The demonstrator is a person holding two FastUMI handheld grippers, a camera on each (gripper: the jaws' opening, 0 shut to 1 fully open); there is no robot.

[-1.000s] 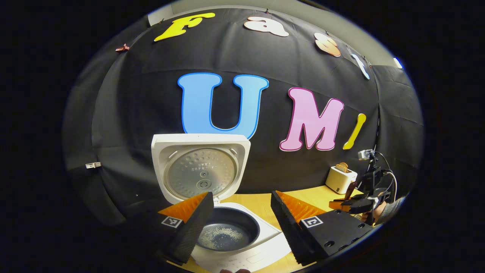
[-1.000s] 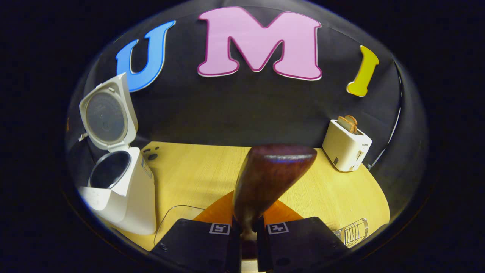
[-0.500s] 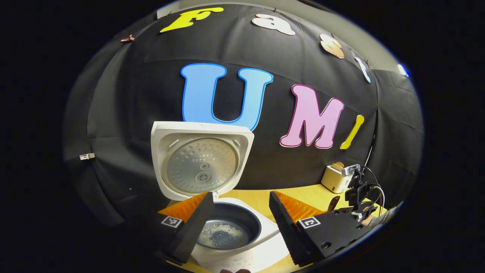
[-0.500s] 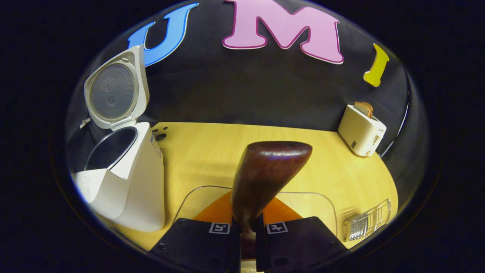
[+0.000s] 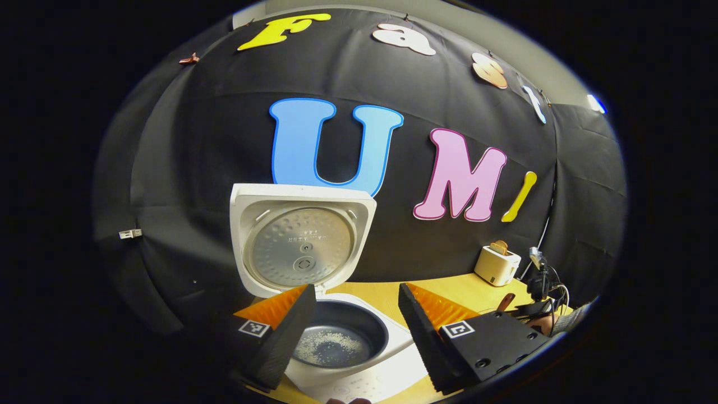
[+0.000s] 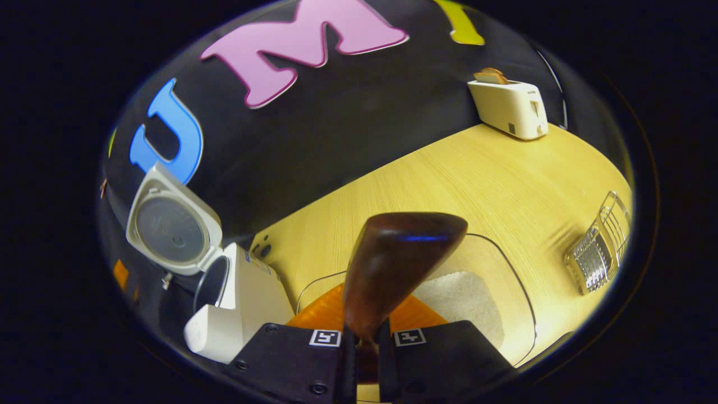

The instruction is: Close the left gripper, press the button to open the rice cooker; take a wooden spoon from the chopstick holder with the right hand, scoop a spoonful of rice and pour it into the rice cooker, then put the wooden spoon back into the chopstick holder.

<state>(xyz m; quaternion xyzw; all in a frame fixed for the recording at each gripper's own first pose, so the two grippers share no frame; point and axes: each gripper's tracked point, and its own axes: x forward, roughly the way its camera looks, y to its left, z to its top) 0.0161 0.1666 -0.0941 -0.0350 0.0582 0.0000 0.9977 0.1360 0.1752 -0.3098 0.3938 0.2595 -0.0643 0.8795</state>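
The white rice cooker (image 5: pixel 359 373) stands open with its lid (image 5: pixel 303 247) upright, and a thin layer of rice grains (image 5: pixel 328 350) lies in its dark inner pot. My left gripper (image 5: pixel 353 331) hovers just in front of the pot, open and holding nothing. My right gripper (image 6: pixel 364 342) is shut on the handle of the dark wooden spoon (image 6: pixel 398 269), whose bowl points forward over a clear container (image 6: pixel 513 303) holding a pile of rice (image 6: pixel 463 294). The open cooker (image 6: pixel 241 303) sits to the left in the right gripper view. The wire chopstick holder (image 6: pixel 597 244) lies at the right.
A white toaster (image 6: pixel 507 104) with bread in it stands at the back of the wooden table (image 6: pixel 449 185). Far right in the left gripper view, the other gripper (image 5: pixel 538 306) shows with the spoon and a hand.
My right gripper has tipped down and rolled, bringing the spoon over the rice container, which now shows its rice. The left gripper has barely moved.
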